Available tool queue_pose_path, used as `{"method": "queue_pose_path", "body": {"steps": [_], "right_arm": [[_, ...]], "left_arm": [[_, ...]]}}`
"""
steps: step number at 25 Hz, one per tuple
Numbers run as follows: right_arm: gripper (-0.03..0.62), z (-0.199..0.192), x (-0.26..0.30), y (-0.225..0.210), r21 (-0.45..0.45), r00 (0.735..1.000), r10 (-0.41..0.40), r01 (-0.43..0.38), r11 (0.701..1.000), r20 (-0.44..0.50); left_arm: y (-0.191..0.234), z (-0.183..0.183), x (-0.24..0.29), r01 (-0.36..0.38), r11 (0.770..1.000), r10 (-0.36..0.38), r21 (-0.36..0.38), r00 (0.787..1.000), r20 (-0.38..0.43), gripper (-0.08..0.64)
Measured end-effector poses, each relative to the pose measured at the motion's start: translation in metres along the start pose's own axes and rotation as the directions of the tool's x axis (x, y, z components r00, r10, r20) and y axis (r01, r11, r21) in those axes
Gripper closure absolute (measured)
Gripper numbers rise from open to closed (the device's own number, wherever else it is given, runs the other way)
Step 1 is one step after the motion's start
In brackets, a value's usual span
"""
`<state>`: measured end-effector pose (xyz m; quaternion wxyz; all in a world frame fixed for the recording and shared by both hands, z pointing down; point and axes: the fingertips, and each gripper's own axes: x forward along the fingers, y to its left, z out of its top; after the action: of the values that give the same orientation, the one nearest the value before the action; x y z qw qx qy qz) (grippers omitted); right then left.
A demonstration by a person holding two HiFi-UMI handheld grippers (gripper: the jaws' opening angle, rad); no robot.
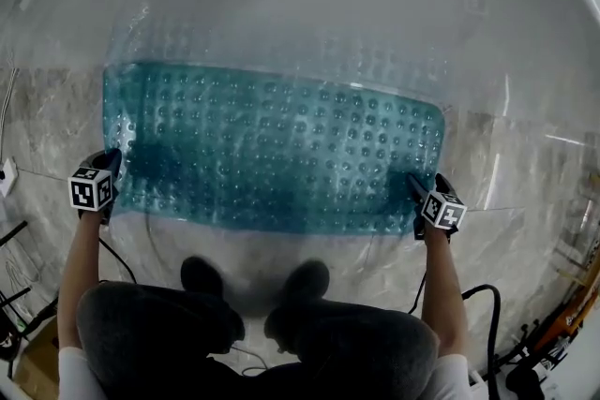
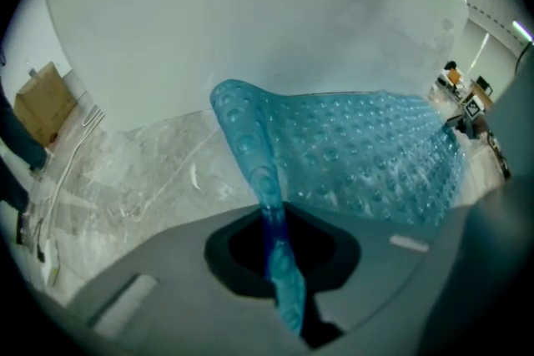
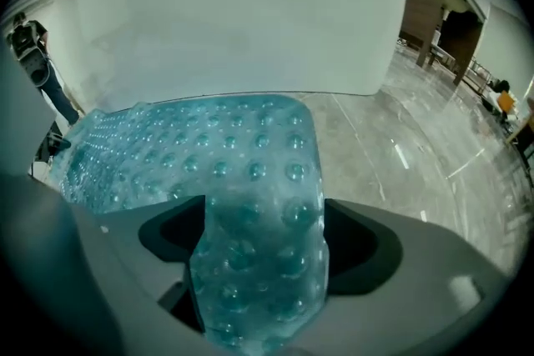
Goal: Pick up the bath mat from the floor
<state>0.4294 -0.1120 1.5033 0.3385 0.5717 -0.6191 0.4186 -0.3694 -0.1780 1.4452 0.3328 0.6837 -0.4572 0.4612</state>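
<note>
Now left hand-held gripper [image 1: 114, 158] pinches bath mat [image 1: 281, 145]; right hand-held gripper [image 1: 413, 184] spread astride it.

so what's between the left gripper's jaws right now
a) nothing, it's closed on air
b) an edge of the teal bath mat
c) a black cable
b: in the left gripper view, the left gripper is pinched shut on a raised edge of the teal bath mat, which runs up out of the jaws.
</note>
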Motion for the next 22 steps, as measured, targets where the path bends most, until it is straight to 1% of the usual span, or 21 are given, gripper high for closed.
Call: {"method": "queue_pose_path", "body": {"steps": [1,3,4,5,6,7,9,10,11,12,13,14,15,16,17,18,19,21,22], "right_arm": [[0.138,-0.005,0.002,-0.002,0.007,1.0,0.0,0.0,1.0,-0.013],[0.138,-0.011,0.004,-0.003,0.0,1.0,0.002,-0.001,1.0,-0.026],[0.149,-0.012,0.004,-0.002,-0.013,1.0,0.0,-0.001,1.0,-0.027],[0.17,-0.012,0.004,-0.001,-0.031,1.0,-0.001,0.001,1.0,-0.028],[0.213,-0.012,0.003,0.001,-0.047,1.0,-0.005,0.004,0.999,-0.029],[0.238,-0.013,0.002,0.003,-0.059,1.0,-0.012,0.01,0.998,-0.028],[0.264,-0.015,0.001,0.005,-0.068,0.999,-0.026,0.024,0.997,-0.026],[0.296,-0.016,0.0,0.007,-0.082,0.999,-0.029,0.026,0.996,-0.027],[0.393,-0.017,-0.001,0.011,-0.114,0.999,-0.028,0.025,0.993,-0.033],[0.469,-0.019,-0.001,0.018,-0.159,0.999,-0.03,0.022,0.987,-0.043],[0.566,-0.02,-0.001,0.025,-0.208,0.998,-0.035,0.023,0.978,-0.054],[0.589,-0.02,-0.001,0.032,-0.244,0.997,-0.042,0.026,0.969,-0.06],[0.589,-0.019,-0.002,0.037,-0.253,0.997,-0.046,0.03,0.967,-0.057],[0.581,-0.017,-0.002,0.037,-0.234,0.998,-0.046,0.033,0.972,-0.049],[0.514,-0.016,-0.003,0.035,-0.196,0.998,-0.042,0.034,0.98,-0.04],[0.482,-0.015,-0.004,0.032,-0.158,0.999,-0.034,0.028,0.987,-0.033],[0.425,-0.013,-0.005,0.029,-0.13,0.999,-0.024,0.02,0.991,-0.028],[0.332,-0.01,-0.005,0.021,-0.1,1.0,-0.017,0.015,0.995,-0.018],[0.27,-0.008,-0.005,0.015,-0.09,1.0,-0.02,0.019,0.996,-0.012]], "left_arm": [[-0.001,0.001,0.0,0.001,1.0,-0.001,0.005,1.0,0.001,0.546],[-0.003,0.002,0.0,0.008,1.0,-0.008,0.015,1.0,0.001,0.546],[-0.004,0.002,0.0,0.014,1.0,-0.014,0.017,1.0,0.004,0.546],[-0.005,0.002,-0.001,0.021,1.0,-0.021,0.016,1.0,0.008,0.546],[-0.005,0.001,-0.002,0.025,1.0,-0.025,0.012,1.0,0.013,0.546],[-0.005,0.0,-0.003,0.027,1.0,-0.027,0.007,0.999,0.017,0.546],[-0.006,0.0,-0.004,0.027,1.0,-0.027,-0.001,0.999,0.026,0.546],[-0.007,0.001,-0.004,0.028,1.0,-0.028,-0.004,0.999,0.032,0.546],[-0.008,0.002,-0.003,0.029,1.0,-0.029,-0.01,0.999,0.039,0.546],[-0.008,0.002,-0.003,0.031,0.999,-0.03,-0.018,0.999,0.046,0.546],[-0.008,0.002,-0.003,0.032,0.999,-0.03,-0.027,0.998,0.051,0.546],[-0.008,0.002,-0.003,0.033,0.999,-0.031,-0.036,0.998,0.056,0.545],[-0.008,0.001,-0.004,0.035,0.998,-0.032,-0.044,0.998,0.058,0.545],[-0.008,0.001,-0.005,0.038,0.998,-0.035,-0.048,0.998,0.058,0.545],[-0.008,0.001,-0.006,0.04,0.998,-0.038,-0.047,0.998,0.056,0.545],[-0.008,0.001,-0.006,0.042,0.998,-0.04,-0.041,0.998,0.052,0.545],[-0.008,0.001,-0.007,0.043,0.998,-0.041,-0.035,0.998,0.047,0.545],[-0.007,0.002,-0.007,0.041,0.999,-0.04,-0.028,0.998,0.039,0.543],[-0.006,0.003,-0.007,0.039,0.999,-0.038,-0.028,0.999,0.037,0.543]]}}
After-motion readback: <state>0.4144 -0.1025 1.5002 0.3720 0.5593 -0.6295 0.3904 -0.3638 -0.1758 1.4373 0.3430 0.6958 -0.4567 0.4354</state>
